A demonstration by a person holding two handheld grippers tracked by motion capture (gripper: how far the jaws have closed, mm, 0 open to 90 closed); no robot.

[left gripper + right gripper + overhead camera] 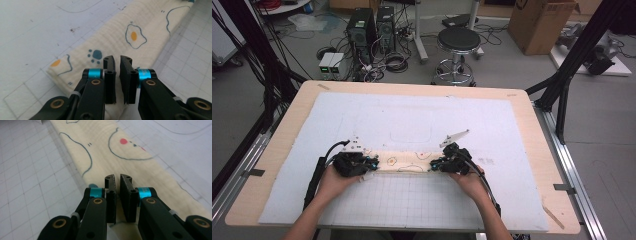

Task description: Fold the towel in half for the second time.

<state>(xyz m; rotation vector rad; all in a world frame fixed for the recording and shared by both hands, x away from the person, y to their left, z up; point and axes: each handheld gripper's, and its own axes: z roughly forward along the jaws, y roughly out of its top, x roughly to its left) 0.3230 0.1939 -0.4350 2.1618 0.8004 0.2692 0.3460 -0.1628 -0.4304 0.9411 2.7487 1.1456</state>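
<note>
- High view: a cream cotton cloth printed with fried eggs and blue outlines [404,162], folded into a long narrow strip, lies flat across the pale gridded mat [412,205] on the wooden table [539,150]. The left gripper [368,167] sits at the strip's left end and the right gripper [436,164] at its right end, each held in one of the person's hands.
- Left gripper view: the black jaws stand narrowly parted, a slim gap between them, with nothing visibly pinched. They hover just over the near corner of the strip [117,42], beside a blue paw print [96,54] and an egg print [135,36].
- Right gripper view: these jaws stand likewise slightly apart, with the cloth [125,155] below and ahead of them, and no fabric is seen caught between the pads. A pink-cheeked face outline [125,145] lies further along the strip.
- Judgement: the lengthwise folding looks done and the cloth appears let go at both ends; what likely remains is folding the strip across its length, or smoothing it.
</note>
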